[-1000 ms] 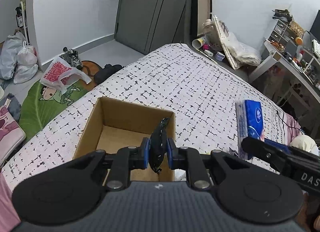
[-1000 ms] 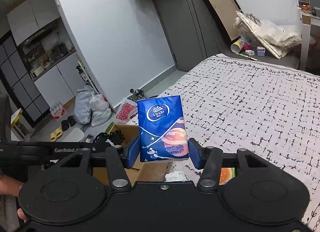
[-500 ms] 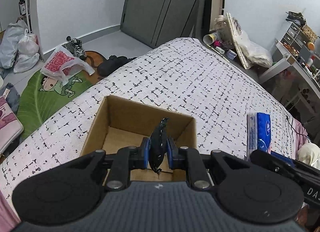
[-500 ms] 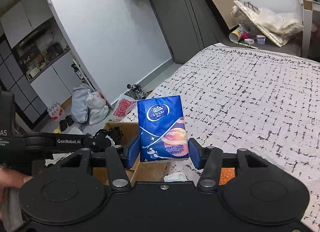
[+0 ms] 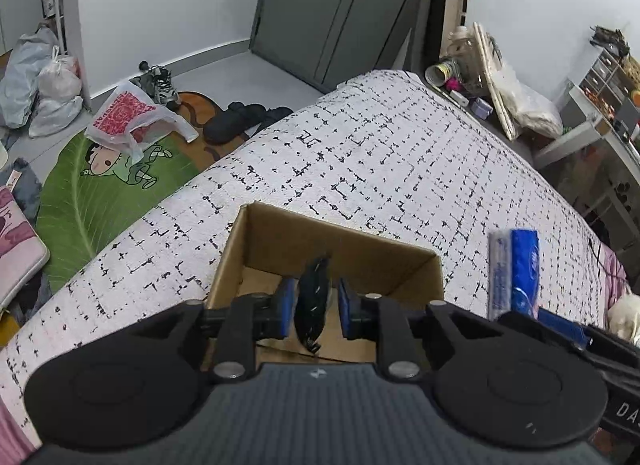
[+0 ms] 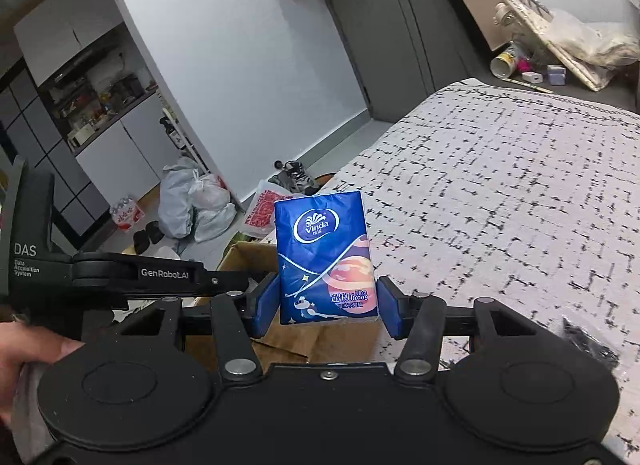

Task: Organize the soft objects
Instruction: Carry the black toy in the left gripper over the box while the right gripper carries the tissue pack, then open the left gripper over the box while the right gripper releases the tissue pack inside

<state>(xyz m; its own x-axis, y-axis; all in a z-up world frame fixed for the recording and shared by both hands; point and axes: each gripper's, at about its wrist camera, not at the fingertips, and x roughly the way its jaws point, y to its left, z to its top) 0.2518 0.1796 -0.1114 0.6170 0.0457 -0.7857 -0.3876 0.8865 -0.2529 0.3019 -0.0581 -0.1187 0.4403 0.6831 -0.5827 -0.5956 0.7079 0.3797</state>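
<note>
An open cardboard box (image 5: 332, 237) sits on the patterned bedspread (image 5: 380, 161). My left gripper (image 5: 314, 307) is over the box's near side; its jaws have parted, with gaps on both sides of a small black soft item (image 5: 312, 297) between the pads. My right gripper (image 6: 326, 305) holds a blue Vinda tissue pack (image 6: 324, 261) upright, just right of the box (image 6: 248, 261). The pack also shows in the left wrist view (image 5: 520, 269). The left gripper's body (image 6: 136, 273) reaches across in the right wrist view.
The bed edge drops to a floor with a green mat (image 5: 100, 189), plastic bags (image 5: 128, 121), and slippers (image 5: 240, 121). A black soft item (image 6: 588, 345) lies on the bed at the right. Clutter stands past the bed's far end (image 5: 500, 89).
My left gripper's jaws have opened off the black item, which had been pinched before. Both grippers have moved forward over the box. The tissue pack stays gripped.
</note>
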